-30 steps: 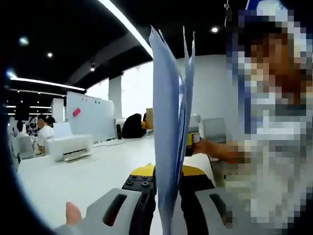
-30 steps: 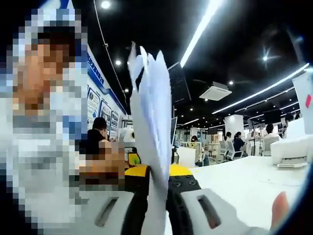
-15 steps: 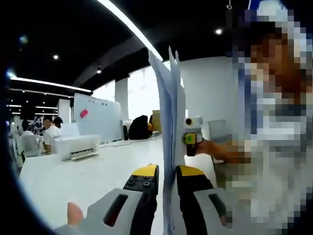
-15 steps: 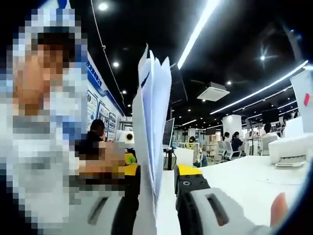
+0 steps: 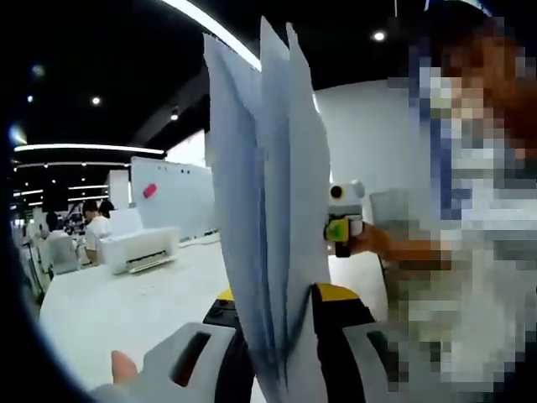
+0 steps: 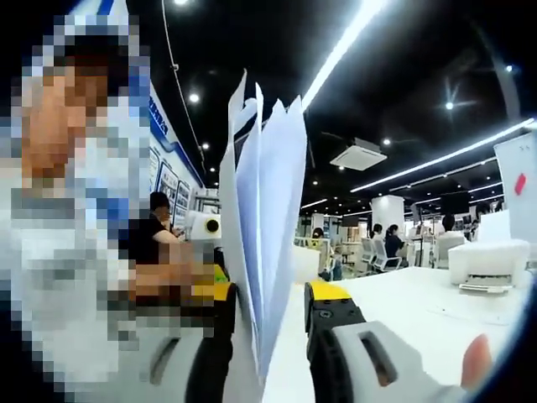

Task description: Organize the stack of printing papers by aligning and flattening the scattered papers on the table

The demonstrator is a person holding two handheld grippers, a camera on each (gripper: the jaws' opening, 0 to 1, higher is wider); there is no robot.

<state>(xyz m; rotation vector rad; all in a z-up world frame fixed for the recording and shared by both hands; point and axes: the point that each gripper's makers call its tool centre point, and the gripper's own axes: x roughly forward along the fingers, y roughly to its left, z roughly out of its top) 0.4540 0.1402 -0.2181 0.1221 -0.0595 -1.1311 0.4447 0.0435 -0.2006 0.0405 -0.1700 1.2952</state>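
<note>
While both tools stand upright, the left tool (image 5: 281, 323) is clamped on the papers (image 5: 268, 210), whereas the right tool's (image 6: 268, 315) jaws stand apart around the fanned sheets. Beyond lie the white desk (image 5: 109, 306) and a printer (image 5: 138, 249).

In the right gripper view the right tool (image 6: 267, 323) rises from the bottom centre, its two yellow-tipped jaws standing apart with a gap on the right side. Between them a sheaf of papers (image 6: 264, 218) stands upright, edge-on, fanning loosely toward the upper centre. The left tool (image 6: 205, 228) shows at centre left. A white table (image 6: 403, 298) spreads lower right, carrying a white printer (image 6: 487, 267) at the right edge.
</note>
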